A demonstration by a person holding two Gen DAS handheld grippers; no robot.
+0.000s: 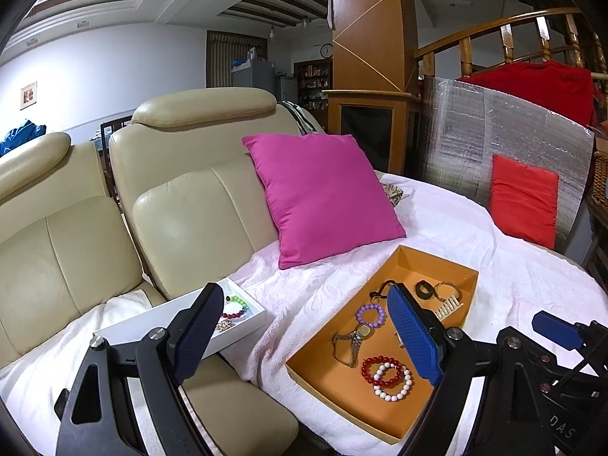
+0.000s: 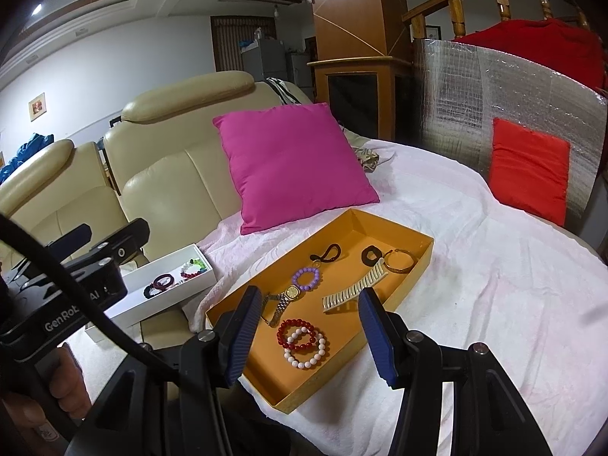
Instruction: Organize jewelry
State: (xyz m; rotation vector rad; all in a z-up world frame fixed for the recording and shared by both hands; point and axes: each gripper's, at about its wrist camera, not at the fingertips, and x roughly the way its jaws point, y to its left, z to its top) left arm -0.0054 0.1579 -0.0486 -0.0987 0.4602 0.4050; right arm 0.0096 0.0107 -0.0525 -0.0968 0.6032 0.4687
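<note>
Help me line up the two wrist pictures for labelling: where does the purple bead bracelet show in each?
Left wrist view: the purple bead bracelet lies mid-tray, just left of the gripper's right-hand blue pad.
Right wrist view: it lies centre-frame, touching the gold watch, above the red bracelet.
Shared landmark: the orange tray holding it, with the pink cushion behind.

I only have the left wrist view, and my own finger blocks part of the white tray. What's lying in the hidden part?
Observer: A dark maroon bracelet lies in the white tray, nearer us than the multicoloured one.
Operator: And behind my other finger, in the orange tray?
Observer: In the orange tray, the cream watch band lies diagonally, its far end by the gold bangle.
Operator: Is the right gripper carrying anything?
Observer: No. The right gripper has its jaws apart with nothing between them.
</note>
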